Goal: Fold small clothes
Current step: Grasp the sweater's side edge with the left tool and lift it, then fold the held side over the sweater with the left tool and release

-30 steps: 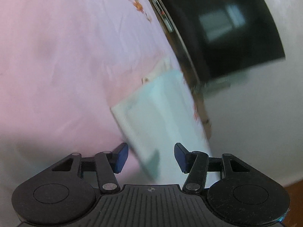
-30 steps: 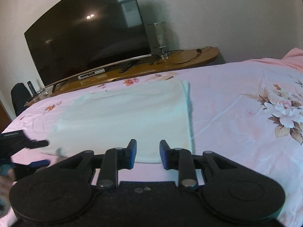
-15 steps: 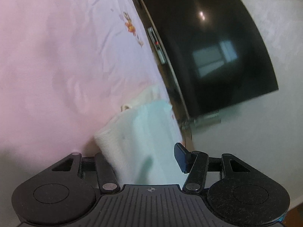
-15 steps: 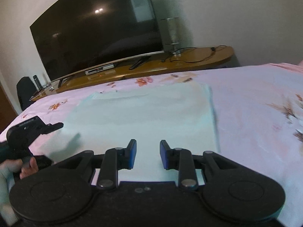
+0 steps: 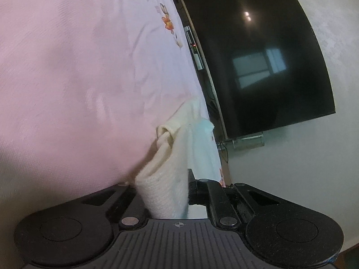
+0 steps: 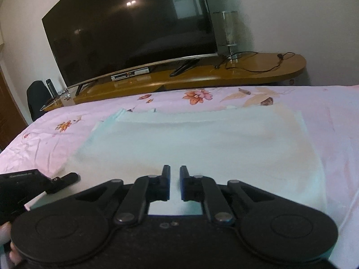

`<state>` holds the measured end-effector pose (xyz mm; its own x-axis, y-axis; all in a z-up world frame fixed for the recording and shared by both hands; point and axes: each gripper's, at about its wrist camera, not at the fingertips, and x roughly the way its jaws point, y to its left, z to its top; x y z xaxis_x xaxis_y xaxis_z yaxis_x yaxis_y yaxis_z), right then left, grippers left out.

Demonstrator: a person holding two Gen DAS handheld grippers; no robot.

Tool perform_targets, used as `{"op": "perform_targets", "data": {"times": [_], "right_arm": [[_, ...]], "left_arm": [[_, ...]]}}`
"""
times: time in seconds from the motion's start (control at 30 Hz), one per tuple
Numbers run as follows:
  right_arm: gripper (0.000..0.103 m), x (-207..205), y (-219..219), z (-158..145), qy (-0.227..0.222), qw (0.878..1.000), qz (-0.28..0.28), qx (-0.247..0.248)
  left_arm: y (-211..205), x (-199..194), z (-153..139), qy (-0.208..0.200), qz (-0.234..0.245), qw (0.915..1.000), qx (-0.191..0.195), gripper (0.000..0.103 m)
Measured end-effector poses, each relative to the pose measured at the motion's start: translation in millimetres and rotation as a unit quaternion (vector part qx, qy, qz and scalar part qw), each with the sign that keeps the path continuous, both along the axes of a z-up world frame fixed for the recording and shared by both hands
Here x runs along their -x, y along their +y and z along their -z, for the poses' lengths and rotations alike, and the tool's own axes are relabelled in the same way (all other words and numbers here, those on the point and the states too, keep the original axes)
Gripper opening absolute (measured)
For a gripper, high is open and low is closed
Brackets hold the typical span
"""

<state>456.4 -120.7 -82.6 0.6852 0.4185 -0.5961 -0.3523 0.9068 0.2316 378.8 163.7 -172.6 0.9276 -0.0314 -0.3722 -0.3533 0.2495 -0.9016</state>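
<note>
The pale folded garment lies flat on the pink floral bedspread, before the television. The left gripper has just closed, pinching its near left corner; the right gripper has just narrowed onto its near edge, 2 pads almost together.
</note>
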Motion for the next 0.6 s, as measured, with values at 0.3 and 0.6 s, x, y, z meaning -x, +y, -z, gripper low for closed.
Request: {"op": "perform_targets", "data": {"times": [0.3,0.6], "right_arm": [[0.0,-9,10,21,0.024,1.0,-0.003,0.01],[0.0,-10,4,24,0.038,0.999,0.014,-0.023]], "left_arm": [[6,4,-20,0.009,0.047,0.997,-0.06,0.007],[-7,-30,-84,-0.02,0.132,0.9693,-0.207,0.007]]}}
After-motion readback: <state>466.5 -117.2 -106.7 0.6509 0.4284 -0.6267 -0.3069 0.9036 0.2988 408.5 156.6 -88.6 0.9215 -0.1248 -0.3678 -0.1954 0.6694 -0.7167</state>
